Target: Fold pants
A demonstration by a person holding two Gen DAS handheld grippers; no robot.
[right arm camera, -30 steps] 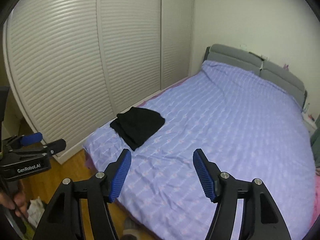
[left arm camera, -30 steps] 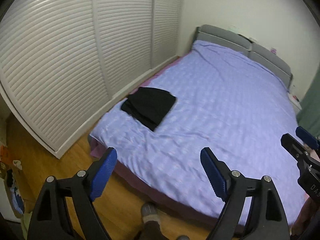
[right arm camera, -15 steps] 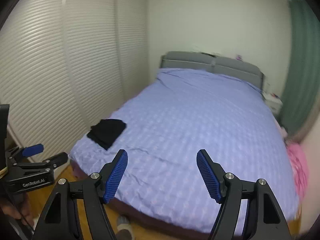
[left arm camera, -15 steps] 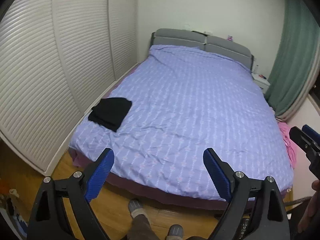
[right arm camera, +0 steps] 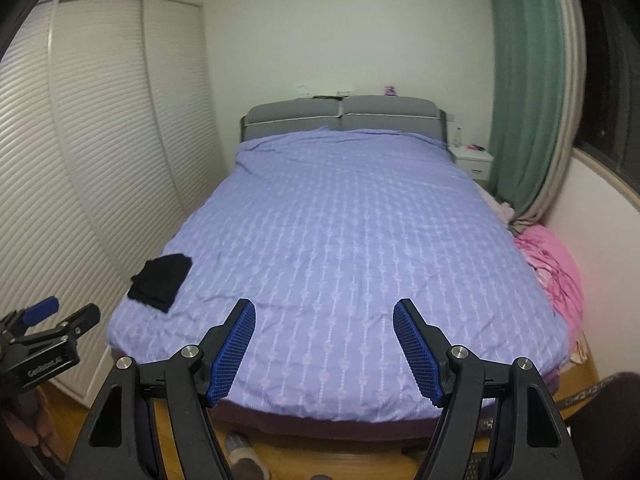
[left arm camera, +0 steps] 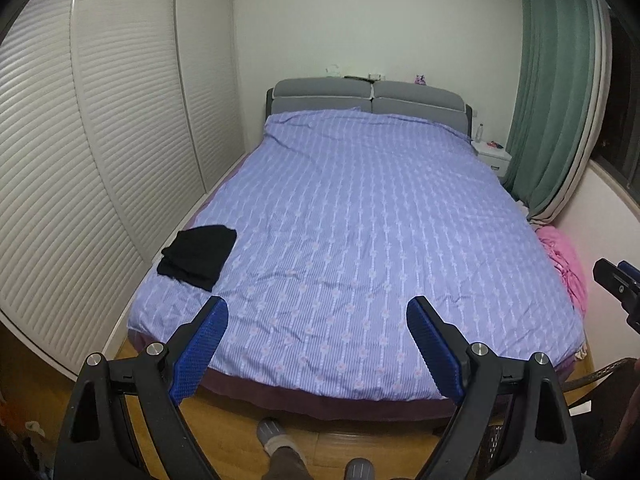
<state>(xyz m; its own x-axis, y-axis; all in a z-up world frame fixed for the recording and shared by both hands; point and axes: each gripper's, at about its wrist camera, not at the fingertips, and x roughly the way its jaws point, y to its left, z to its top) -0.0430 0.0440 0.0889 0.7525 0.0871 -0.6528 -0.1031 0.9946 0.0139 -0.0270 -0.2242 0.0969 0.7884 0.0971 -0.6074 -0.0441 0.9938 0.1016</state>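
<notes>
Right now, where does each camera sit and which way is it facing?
Left wrist: on the left gripper, jaws open, facing the bed from its foot; slippered feet below, right gripper at the right edge.
Right wrist: on the right gripper, open, same direction; left gripper at the left edge.
Shared: bed, black folded pants, green curtain.

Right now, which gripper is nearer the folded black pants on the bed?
Left. The left gripper hangs just off the pants' corner of the bed; the right gripper hangs farther right.

Left claw (left arm camera: 317,318) and right claw (right arm camera: 324,320) both gape empty, angled downward, side by side.
</notes>
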